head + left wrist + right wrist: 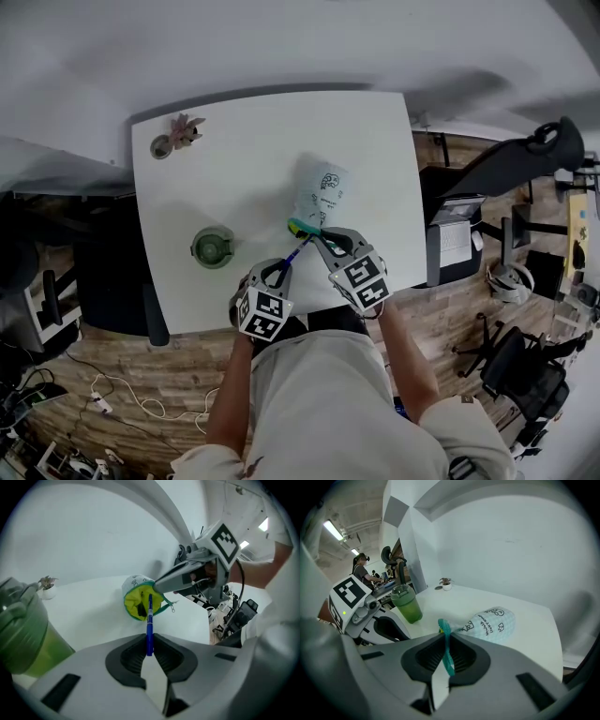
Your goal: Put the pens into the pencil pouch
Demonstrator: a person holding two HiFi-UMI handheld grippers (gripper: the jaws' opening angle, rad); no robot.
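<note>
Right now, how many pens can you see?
1. A blue pen, clamped in the left gripper, points at the pencil pouch's open mouth, whose rim the right gripper pinches. Others may be hidden inside.

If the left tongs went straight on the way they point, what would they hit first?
Probably the open mouth of the pouch. The pen gripped in the left tongs points right at its yellow lining, so the pen tip would get there first. Depth is hard to judge.
</note>
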